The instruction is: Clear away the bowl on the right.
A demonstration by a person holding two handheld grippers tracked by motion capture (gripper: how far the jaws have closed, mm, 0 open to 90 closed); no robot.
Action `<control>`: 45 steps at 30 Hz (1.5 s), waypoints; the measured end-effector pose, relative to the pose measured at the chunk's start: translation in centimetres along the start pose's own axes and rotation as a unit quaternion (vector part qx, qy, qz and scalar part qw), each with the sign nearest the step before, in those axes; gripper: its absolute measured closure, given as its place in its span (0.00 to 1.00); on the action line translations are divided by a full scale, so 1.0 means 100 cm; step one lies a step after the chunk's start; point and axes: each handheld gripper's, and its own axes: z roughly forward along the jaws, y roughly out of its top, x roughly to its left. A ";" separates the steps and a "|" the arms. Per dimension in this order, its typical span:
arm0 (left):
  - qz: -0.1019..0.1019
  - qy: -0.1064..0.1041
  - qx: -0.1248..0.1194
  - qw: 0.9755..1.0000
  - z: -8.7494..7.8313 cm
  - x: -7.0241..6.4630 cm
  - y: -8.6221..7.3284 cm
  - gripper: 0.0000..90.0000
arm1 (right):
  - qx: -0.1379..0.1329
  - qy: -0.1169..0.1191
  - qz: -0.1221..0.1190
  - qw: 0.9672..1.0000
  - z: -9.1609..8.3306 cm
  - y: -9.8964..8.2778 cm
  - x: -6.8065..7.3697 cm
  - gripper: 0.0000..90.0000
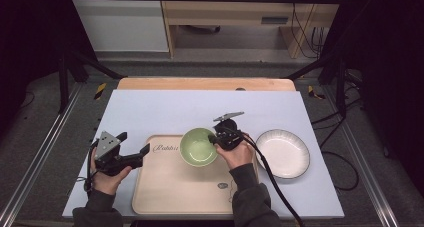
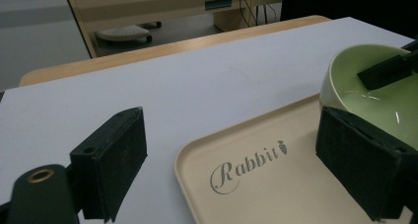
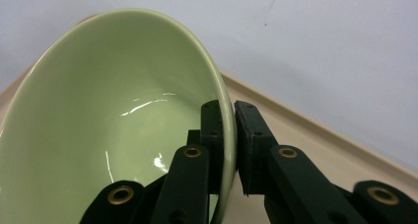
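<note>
The tabletop [image 1: 150,107] carries a beige tray [image 1: 170,187] and, to its right, a white plate [image 1: 283,153]. The green bowl [image 1: 197,147] sits at the tray's far edge. The right hand-held gripper [image 1: 216,138] reaches in from the bowl's right side, pinching its rim; the right gripper view shows one jaw inside the wall and one outside. The left hand-held gripper [image 1: 135,148] hovers level at the tray's left edge, jaws spread. The left gripper view shows the tray's "Rabbit" lettering [image 2: 246,167].

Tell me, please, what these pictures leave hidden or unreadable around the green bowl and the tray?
- Green bowl: its underside, so whether it rests on the tray; hidden by its own wall in all three views.
- Small dark mark on the tray, high view: too small to read.
- Right gripper view: the bowl's near rim is cut off by the bottom edge.
</note>
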 end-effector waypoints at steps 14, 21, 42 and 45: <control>0.000 0.000 0.001 1.000 0.000 0.000 0.000 0.13 | 0.015 -0.003 0.005 1.000 0.014 -0.002 -0.002 0.92; 0.001 0.000 0.002 1.000 0.001 -0.001 0.000 0.13 | 0.024 -0.004 0.004 1.000 0.019 -0.004 -0.003 0.92; 0.002 -0.001 0.004 1.000 0.002 -0.001 -0.001 0.13 | 0.025 0.012 0.027 0.999 0.025 -0.006 -0.012 0.92; 0.002 0.000 0.004 1.000 0.002 -0.001 -0.001 0.13 | 0.024 0.012 0.025 0.999 0.027 -0.007 -0.014 0.93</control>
